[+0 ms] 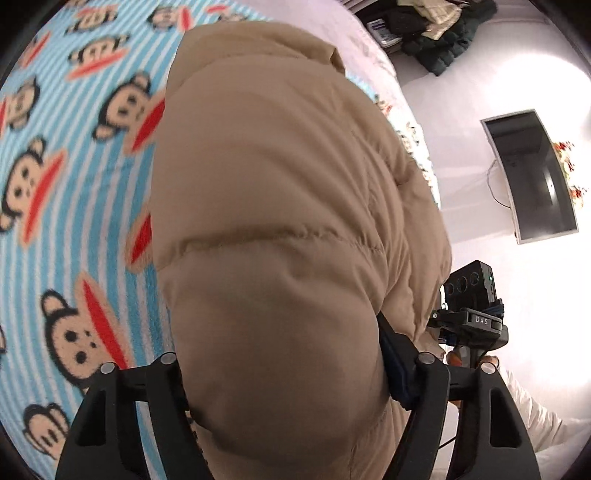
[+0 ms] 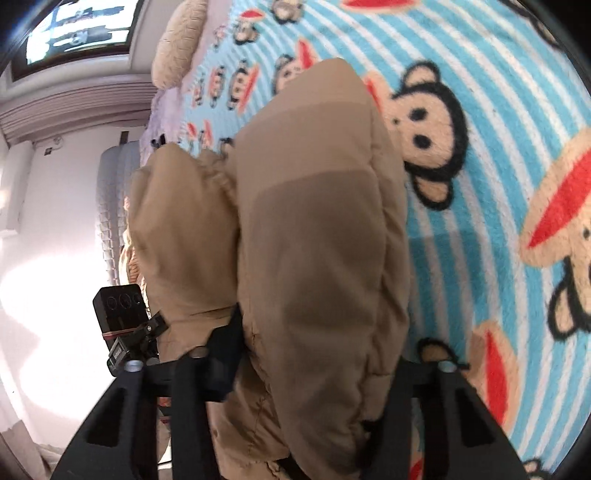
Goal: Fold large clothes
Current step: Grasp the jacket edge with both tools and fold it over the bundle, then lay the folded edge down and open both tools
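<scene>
A beige puffy jacket (image 1: 280,177) lies bunched on a blue striped monkey-print blanket (image 1: 74,166). In the left wrist view a thick fold of it bulges between my fingers, and my left gripper (image 1: 284,354) is shut on that fold. The right finger (image 1: 395,354) presses into the fabric; the left fingertip is hidden under it. The right wrist view shows the same jacket (image 2: 317,221) filling the jaws, with my right gripper (image 2: 314,350) shut on a padded fold. Its left finger (image 2: 227,343) pushes on the cloth. Each view shows the other hand-held unit beside the jacket (image 1: 472,306) (image 2: 122,321).
The blanket (image 2: 498,110) covers a bed. A flat screen (image 1: 532,173) hangs on the white wall, and dark clothes (image 1: 443,33) are piled beyond the bed. A beige pillow (image 2: 177,40) lies at the bed's far end under a window (image 2: 81,26).
</scene>
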`<state>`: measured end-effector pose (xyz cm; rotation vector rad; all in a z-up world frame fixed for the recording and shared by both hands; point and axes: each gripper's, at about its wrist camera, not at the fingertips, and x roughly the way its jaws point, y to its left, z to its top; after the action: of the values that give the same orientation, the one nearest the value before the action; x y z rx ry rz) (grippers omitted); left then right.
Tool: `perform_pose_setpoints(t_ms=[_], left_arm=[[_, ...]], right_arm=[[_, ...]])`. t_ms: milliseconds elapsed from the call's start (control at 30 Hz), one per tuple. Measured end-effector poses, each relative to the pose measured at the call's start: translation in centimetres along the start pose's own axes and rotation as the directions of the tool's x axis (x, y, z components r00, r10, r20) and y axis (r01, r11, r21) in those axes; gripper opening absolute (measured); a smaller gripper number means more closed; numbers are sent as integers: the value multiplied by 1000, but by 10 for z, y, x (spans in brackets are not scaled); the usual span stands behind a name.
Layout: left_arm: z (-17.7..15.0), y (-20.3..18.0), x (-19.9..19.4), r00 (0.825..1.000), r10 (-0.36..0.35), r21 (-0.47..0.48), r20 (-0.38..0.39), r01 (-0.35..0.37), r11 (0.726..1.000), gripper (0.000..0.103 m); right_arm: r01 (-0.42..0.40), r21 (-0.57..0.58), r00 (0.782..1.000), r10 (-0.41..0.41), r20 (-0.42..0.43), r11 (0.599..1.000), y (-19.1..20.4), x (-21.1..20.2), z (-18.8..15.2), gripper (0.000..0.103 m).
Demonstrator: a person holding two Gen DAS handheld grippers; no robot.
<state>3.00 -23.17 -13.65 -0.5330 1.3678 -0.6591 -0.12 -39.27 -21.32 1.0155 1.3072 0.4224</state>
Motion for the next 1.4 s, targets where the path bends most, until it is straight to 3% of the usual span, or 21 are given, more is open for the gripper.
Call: perform_pose_setpoints(t_ms=[200,367,667,867,1033,1133,1200,1300,1400], left_arm=[[18,-1,-45,997,-26,40,69,23,999,76],[37,37,-101,991,-22,37,133,17,999,76],[64,171,-219,981,52,15,189,-56,998,76],[78,285,-256,969,154,-39,195,-149,988,78],[75,353,-260,971,138,-163,193,-107,981,83],[68,350,-281,948,227,-126,222,-203,971,83],[64,344,-300,921,281,-108,271,-261,959,83],[73,332,-324,887,303,-95,349,-288,953,83],[97,326,-330,858,336,-82,388,-331,940,83]], right_arm=[[-26,-66,1000,27,16,997,54,8,-2,44],[-48,-128,998,52,28,991,110,47,0,44],[-93,-173,996,93,-5,980,203,191,-8,44],[-49,-168,998,41,-50,985,215,291,-14,44],[37,-126,999,-37,7,991,220,297,-26,51],[171,-182,981,-151,119,968,232,251,-45,51],[181,-227,970,-137,199,957,249,216,-58,51],[87,-258,985,-44,168,962,264,199,-60,51],[117,-255,988,-87,124,960,274,229,-43,51]])
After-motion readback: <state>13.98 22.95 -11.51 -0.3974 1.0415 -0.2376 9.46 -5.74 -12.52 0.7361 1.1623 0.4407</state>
